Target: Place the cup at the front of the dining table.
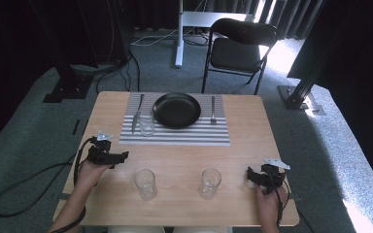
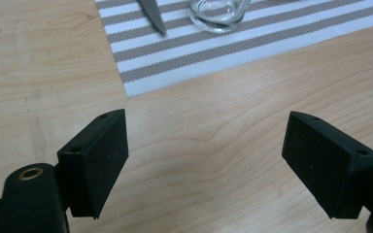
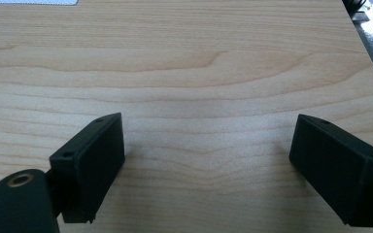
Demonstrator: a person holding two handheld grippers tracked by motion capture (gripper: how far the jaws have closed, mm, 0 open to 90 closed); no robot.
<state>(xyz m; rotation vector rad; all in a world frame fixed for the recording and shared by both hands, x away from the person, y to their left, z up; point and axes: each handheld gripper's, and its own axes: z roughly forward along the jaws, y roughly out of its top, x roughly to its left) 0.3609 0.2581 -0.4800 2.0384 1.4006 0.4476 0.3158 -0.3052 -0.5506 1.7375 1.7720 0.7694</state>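
Standing empty: three glasses (image 1: 145, 183), one on the striped mat (image 1: 175, 132); both grippers' (image 2: 205, 165) fingers (image 3: 88, 165) apart.

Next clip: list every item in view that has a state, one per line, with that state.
Left gripper: open, holding nothing.
Right gripper: open, holding nothing.
Plate: nothing on it, on the striped mat.
Glass on the mat: upright, looks empty.
Near left glass: upright, looks empty.
Near right glass: upright, looks empty.
Knife: flat on the mat.
Fork: flat on the mat.
Chair: unoccupied.
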